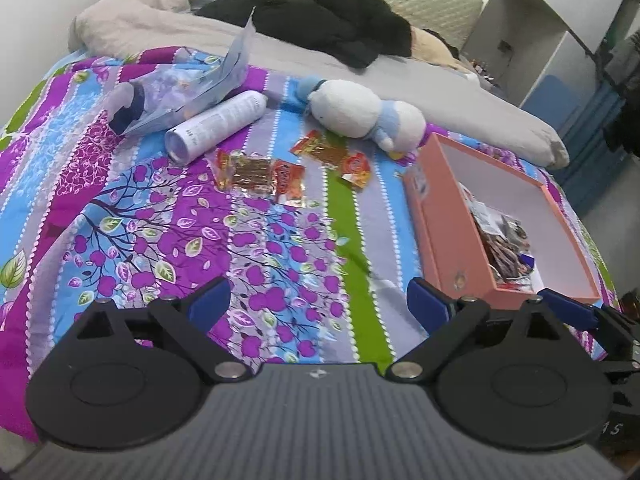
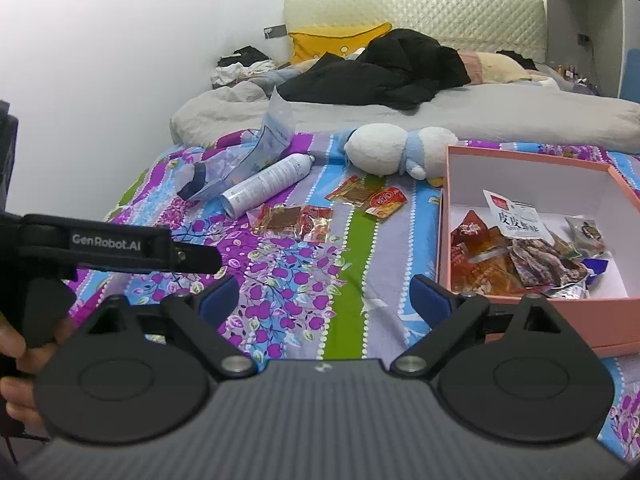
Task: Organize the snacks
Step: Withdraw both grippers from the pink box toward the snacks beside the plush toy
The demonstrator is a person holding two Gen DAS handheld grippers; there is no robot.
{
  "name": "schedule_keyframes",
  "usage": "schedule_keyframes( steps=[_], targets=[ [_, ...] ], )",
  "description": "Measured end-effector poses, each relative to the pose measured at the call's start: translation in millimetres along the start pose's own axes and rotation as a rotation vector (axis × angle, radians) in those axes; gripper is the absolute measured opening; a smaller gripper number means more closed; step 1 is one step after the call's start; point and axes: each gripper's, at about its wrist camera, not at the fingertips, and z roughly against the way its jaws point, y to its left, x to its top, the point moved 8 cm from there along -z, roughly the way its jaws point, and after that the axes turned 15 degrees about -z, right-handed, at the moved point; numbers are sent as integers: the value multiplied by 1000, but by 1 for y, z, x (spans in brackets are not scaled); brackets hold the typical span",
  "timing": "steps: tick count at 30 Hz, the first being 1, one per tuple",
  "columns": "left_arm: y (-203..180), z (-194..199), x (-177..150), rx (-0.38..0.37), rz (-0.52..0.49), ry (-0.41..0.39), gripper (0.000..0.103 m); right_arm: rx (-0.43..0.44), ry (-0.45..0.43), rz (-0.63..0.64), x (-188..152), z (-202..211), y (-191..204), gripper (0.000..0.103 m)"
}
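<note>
L gripper (image 1: 318, 300) & R gripper (image 2: 324, 298): jaws wide, empty (above quilt (image 1: 280, 240)); two snack packs (image 2: 294, 222) beside pink box (image 2: 520, 312).

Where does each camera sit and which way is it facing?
Left wrist: on the left gripper, angled down over the bedspread; own open fingers show.
Right wrist: on the right gripper, facing the headboard; own fingers, a hand show.
Shared: pink box, loose snacks, plush.
</note>
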Motion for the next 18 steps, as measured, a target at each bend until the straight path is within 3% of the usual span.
schedule_keyframes(
  steps=[18],
  targets=[
    [43,-71,26,25,8,19,97,26,29,54,41,-83,11,94]
  ],
)
